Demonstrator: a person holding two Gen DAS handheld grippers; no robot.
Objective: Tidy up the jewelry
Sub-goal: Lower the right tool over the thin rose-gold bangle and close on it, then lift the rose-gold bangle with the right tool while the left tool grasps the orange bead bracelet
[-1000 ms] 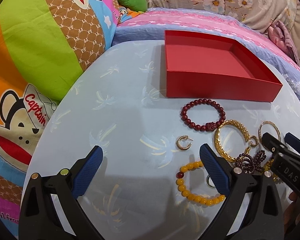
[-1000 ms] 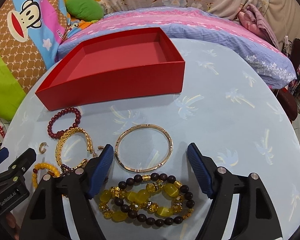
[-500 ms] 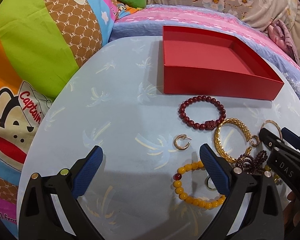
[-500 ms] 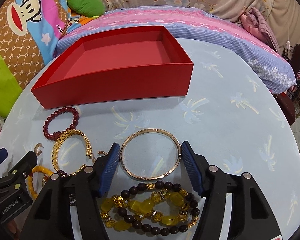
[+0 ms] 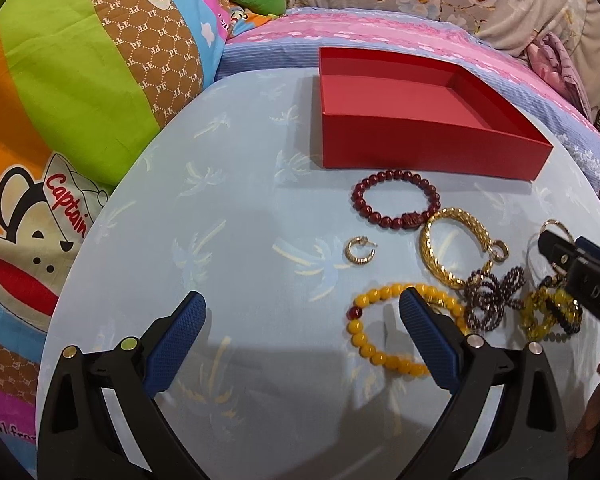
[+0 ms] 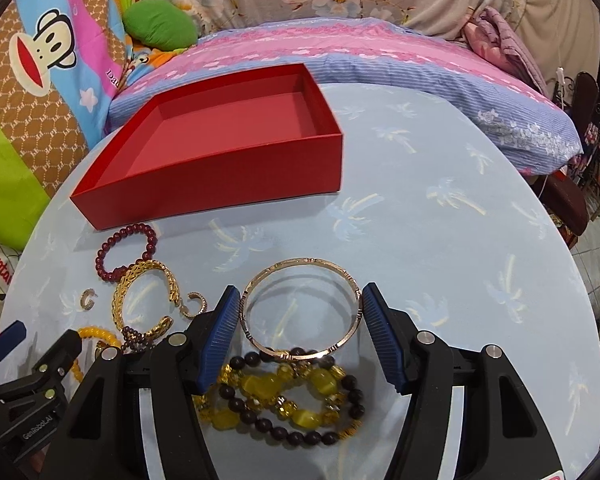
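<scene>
My right gripper is shut on a thin gold bangle, its blue pads pressing the bangle's left and right sides just above the table. Below it lies a yellow-and-dark bead bracelet. An empty red box stands at the back. My left gripper hovers open over bare cloth, with nothing between its fingers. A yellow bead bracelet lies partly under its right finger. To the right are a small gold hoop earring, a dark red bead bracelet, a woven gold bangle and a dark purple bead bracelet.
The round table wears a pale blue palm-print cloth. A bed with pink and blue bedding and cartoon-print cushions wraps its far and left sides. The table's right half holds no jewelry. A dark chair stands beyond the right edge.
The right gripper's jaws narrowed and moved forward over the thin gold bangle until the pads met its sides. The left gripper stayed open and barely shifted.
</scene>
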